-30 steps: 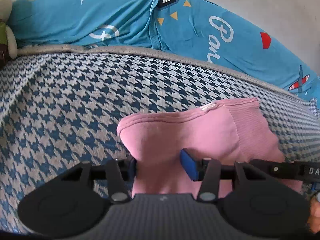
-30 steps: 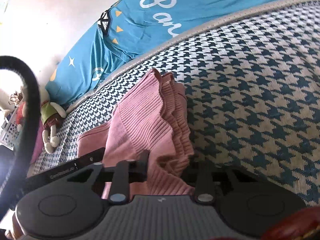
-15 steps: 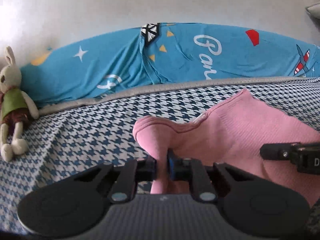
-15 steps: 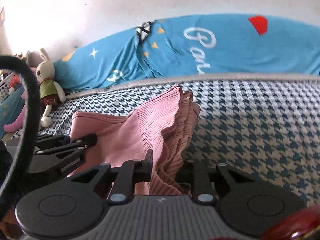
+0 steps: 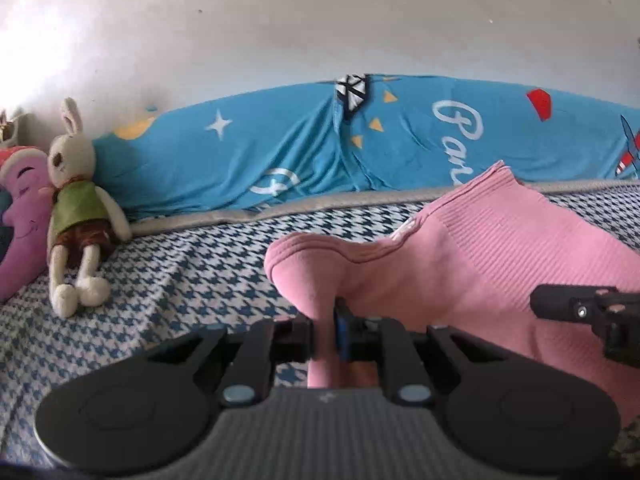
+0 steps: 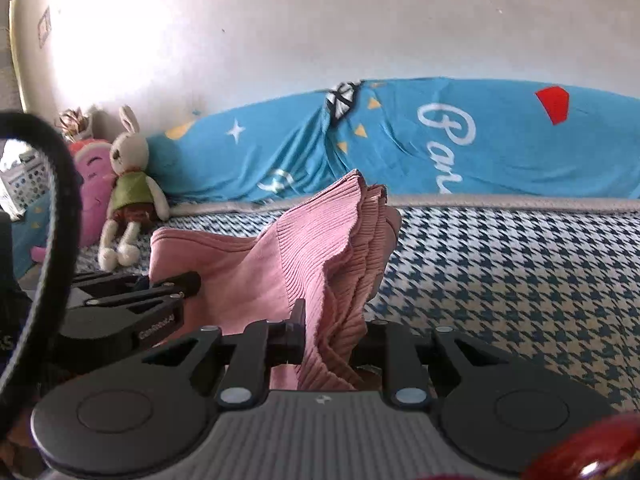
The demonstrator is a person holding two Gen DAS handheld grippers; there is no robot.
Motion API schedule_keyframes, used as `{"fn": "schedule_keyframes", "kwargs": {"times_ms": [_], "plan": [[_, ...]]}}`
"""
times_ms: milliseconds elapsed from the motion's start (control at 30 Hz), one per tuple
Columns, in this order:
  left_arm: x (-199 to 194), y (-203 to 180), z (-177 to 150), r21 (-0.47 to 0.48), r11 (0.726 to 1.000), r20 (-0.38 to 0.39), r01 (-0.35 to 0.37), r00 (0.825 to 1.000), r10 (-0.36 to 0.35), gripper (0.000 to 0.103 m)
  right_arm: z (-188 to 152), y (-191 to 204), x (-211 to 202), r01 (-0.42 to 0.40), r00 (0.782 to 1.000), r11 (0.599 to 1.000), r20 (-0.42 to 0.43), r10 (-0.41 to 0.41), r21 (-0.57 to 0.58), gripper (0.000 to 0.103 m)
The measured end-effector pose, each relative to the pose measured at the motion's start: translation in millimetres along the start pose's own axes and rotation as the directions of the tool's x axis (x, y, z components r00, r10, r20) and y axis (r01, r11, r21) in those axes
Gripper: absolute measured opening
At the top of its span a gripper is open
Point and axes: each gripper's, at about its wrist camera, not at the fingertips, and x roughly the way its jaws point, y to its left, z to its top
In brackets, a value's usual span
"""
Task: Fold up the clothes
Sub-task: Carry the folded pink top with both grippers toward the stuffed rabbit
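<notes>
Sweater [image 5: 480, 264] hangs pinched in both grippers, lifted off the bed [image 6: 520, 280]. Left gripper [image 5: 329, 332] jaws clamp a smooth edge; right gripper [image 6: 332, 340] jaws grip the bunched ribbed hem (several layers). I read this as mid-fold carry. Next I'd lay it ahead of the jaws, edges aligned.

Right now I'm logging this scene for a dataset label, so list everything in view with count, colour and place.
pink garment: one, pink ribbed knit, lifted off the bed, pinched at two spots.
houndstooth bedcover: one, blue and white, under everything.
blue bedding roll: one, blue with white script and shapes, along the wall.
rabbit plush: one, cream with green top, left by the wall.
pink plush: one, pink-purple, far left.
wall: white, behind.
left gripper: black, shut on the garment.
right gripper: black, clamped on gathered ribbed folds.
</notes>
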Motion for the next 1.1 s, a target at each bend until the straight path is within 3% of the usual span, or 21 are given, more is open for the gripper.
{"fn": "schedule_keyframes", "kwargs": {"times_ms": [467, 1100], "plan": [[-28.9, 42.7, 6.2, -0.081, 0.993, 0.028, -0.089, 0.995, 0.092, 0.011, 7.4, 48.1, -3.9, -0.074, 0.996, 0.996, 0.041, 0.076, -0.057, 0.019], [-67.9, 120.6, -15.2, -0.173, 0.96, 0.046, -0.22, 0.972, 0.231, 0.011, 3.8, 138.4, -0.4, -0.192, 0.978, 0.971, 0.048, 0.201, -0.143, 0.019]]}}
